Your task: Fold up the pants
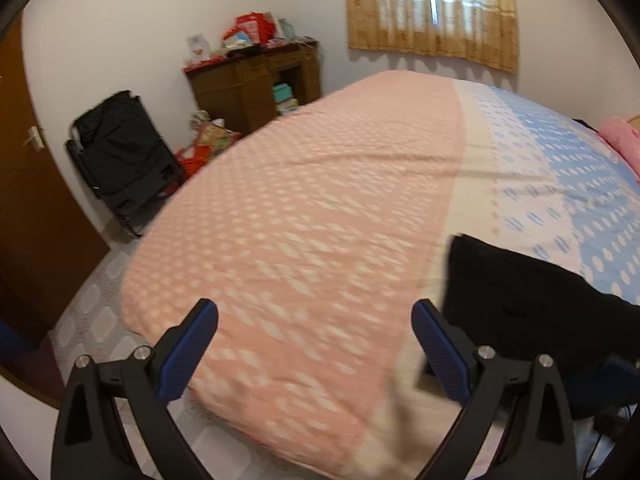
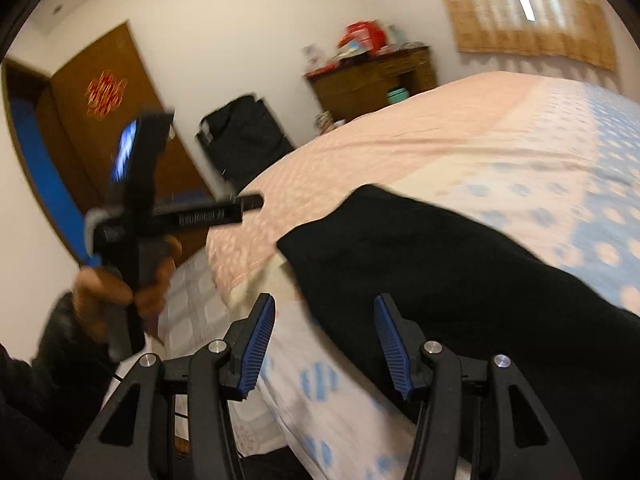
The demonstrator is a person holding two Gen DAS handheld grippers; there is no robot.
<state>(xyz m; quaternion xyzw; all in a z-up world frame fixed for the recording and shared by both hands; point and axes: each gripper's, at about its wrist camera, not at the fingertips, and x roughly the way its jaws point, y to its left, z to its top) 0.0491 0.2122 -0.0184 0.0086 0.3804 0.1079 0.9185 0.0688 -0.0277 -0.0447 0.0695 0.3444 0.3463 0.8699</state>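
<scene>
Pants (image 2: 460, 264), black and already flattened into a long band, lie on the bed (image 1: 304, 208) near its front edge, over the seam where the pink-checked cover gives way to the cream-and-blue part. In the right wrist view their long axis runs from a squared end at upper left, pointing toward the bed's near left corner, down to the lower right, where the cloth passes out of view. That squared end stops short of the mattress edge, with a strip of cover showing between cloth and drop-off.

Beyond the garment the bed is broad and flat, pink to the left and blue to the right (a pink bundle (image 1: 622, 140) sits at the far right edge). Past the left edge lie tiled floor (image 1: 92, 312), a black folding chair (image 1: 120, 156), a brown door (image 1: 24, 200) and a cluttered wooden desk (image 1: 256, 84) under the wall.

Right gripper (image 2: 322, 340) hangs over the front edge with its jaws about half spread, nothing pinched between the blue pads (image 2: 258, 348); the black cloth lies just ahead and to the right, behind the right finger. Left gripper (image 1: 314, 350) stands spread wide and empty over the pink cover, the pants just to its right, beside its right pad. In the right wrist view the left hand (image 2: 120, 280) grips that tool's handle, off the bed's left side.
</scene>
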